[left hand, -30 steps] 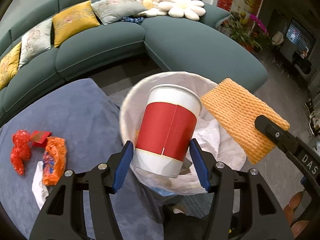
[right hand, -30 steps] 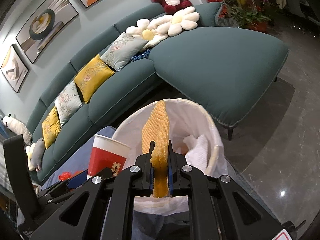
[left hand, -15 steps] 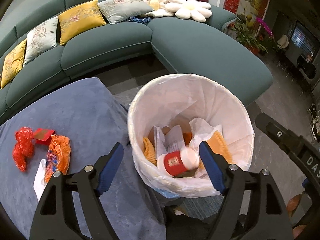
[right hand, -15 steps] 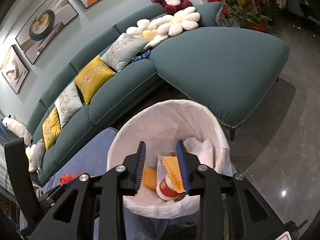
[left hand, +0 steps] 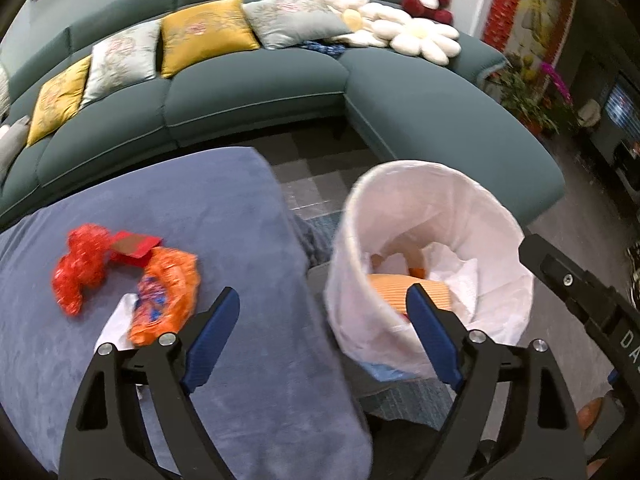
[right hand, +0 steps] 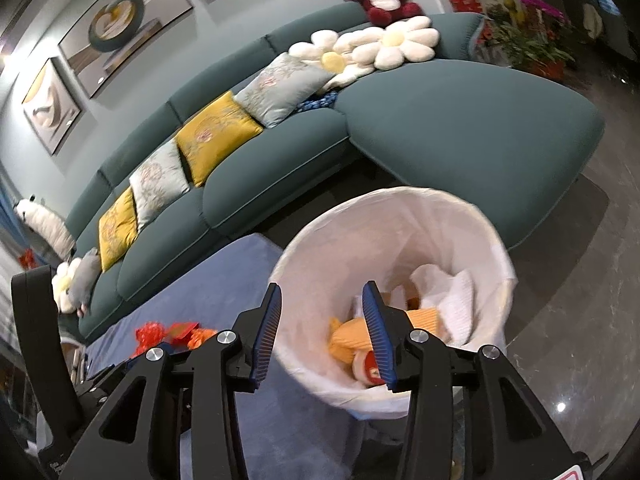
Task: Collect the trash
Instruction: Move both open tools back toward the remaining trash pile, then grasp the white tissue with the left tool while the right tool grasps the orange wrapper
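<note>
Behind the work area a teal sectional sofa (left hand: 256,84) is curving round the far side, and a blue cloth-covered counter (left hand: 224,240) is filling the near left. Far left on that counter, the remaining trash is lying in one cluster: a red crinkled wrapper (left hand: 78,268), a flat red packet (left hand: 134,246) touching it, an orange snack bag (left hand: 166,294) just nearer, and a white scrap (left hand: 116,324) tucked under the bag's near edge. Next rightward, the left hand-held gripper (left hand: 320,334) is hanging over the counter's right edge, its jaws opening wide with nothing between them. Further right, the white-lined bin (left hand: 492,216) is standing on the floor beside the counter, already holding an orange foam sheet (right hand: 356,334), a red paper cup (right hand: 370,368) and white paper. The right hand-held gripper (right hand: 322,332) is hovering at the bin's near rim, its jaws also opening and empty.

Judged from this layout, the cluster lies left of and slightly beyond the left hand-held gripper, which is clearly the nearer one. The snack bag's long axis is running near-left to far-right.
</note>
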Motion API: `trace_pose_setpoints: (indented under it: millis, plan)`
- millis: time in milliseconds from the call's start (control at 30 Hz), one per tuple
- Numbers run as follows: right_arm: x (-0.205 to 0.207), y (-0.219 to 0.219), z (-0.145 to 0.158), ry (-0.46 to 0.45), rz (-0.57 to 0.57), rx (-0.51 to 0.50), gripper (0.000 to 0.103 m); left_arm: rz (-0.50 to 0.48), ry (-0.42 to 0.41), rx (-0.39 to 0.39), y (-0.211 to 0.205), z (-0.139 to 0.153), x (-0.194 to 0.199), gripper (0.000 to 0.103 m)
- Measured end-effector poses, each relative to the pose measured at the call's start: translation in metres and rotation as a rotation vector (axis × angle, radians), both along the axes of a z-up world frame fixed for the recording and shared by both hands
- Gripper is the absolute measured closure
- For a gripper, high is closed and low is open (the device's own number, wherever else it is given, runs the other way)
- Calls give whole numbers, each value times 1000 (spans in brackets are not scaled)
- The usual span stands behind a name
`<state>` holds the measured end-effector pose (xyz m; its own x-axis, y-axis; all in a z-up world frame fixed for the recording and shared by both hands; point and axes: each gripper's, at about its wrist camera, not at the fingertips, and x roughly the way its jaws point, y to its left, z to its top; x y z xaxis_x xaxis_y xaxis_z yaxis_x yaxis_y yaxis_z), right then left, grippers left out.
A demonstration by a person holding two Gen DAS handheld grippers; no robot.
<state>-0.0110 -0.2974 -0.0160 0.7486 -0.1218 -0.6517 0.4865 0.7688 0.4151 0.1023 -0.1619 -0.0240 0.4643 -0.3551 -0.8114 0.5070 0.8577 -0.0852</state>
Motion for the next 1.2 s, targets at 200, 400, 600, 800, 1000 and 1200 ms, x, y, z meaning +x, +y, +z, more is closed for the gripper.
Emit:
trace_pose_setpoints:
  millis: [200,400,600,800,1000,1200]
  plan:
    - [19,37,4,11,72,-19,54,90,11,-5,47,-2,12,21]
    - [43,75,4,27,144,-34,46,164,23,-1,89,-9,23,19]
    - [66,111,-5,60,210,-41,43,260,37,20,137,-24,35,13]
    - [90,144,-21,100,275,-33,41,350,72,38,175,-47,46,12]
    - [119,170,-47,158,331,-23,41,396,128,49,199,-73,55,11]
    - [146,186,-80,222,370,-15,41,423,194,62,215,-104,64,11]
